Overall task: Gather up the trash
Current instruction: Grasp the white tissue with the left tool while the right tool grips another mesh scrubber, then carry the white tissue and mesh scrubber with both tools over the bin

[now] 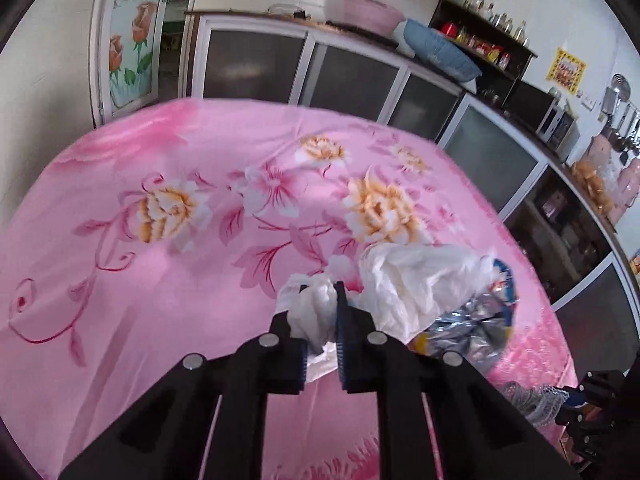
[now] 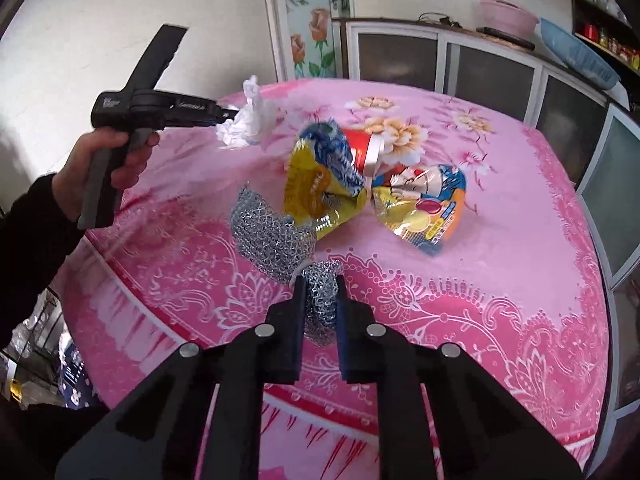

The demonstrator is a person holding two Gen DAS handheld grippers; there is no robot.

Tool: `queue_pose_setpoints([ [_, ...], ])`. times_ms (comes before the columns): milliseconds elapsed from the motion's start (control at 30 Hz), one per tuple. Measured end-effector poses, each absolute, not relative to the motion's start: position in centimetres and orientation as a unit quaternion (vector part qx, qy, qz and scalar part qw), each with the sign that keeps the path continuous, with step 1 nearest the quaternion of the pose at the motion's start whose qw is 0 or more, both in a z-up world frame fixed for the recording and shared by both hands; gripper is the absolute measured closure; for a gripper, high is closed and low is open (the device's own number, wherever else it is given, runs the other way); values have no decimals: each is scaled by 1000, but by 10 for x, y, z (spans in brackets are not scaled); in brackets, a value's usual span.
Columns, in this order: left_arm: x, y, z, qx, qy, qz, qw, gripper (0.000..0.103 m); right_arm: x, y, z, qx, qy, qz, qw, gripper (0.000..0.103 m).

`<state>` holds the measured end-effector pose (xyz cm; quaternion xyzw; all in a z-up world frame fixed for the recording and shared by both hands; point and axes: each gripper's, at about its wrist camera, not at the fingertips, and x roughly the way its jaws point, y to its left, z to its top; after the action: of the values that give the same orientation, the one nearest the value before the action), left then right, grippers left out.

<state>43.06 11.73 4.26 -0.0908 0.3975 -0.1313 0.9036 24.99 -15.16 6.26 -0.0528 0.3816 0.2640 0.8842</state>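
Observation:
My left gripper (image 1: 320, 292) is shut on a crumpled white tissue (image 1: 314, 314) and holds it above the pink flowered tablecloth (image 1: 160, 184); it also shows in the right wrist view (image 2: 230, 117) with the tissue (image 2: 248, 120). My right gripper (image 2: 320, 284) is shut on a silver mesh net (image 2: 320, 300) near the table's front. A larger piece of the silver mesh (image 2: 272, 236) lies just beyond. A yellow and blue snack bag (image 2: 320, 184), a red cup (image 2: 364, 148) and a second colourful wrapper (image 2: 424, 204) lie mid-table.
A white plastic sheet (image 1: 420, 284) and foil wrapper (image 1: 472, 328) lie right of the left gripper. Glass-door cabinets (image 1: 352, 76) run along the far and right sides. A flower-painted door (image 2: 308, 28) stands behind the table.

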Motion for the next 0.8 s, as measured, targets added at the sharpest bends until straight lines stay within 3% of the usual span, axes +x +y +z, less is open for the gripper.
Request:
queue_pose_setpoints([
  [400,369,133,75,-102,364,-131,917,93,209,-166,91,-45,353,254,899,91],
  [800,303,108,54,-82,382,-148,908,93,156,-217,84,-19,365,206,908,91],
])
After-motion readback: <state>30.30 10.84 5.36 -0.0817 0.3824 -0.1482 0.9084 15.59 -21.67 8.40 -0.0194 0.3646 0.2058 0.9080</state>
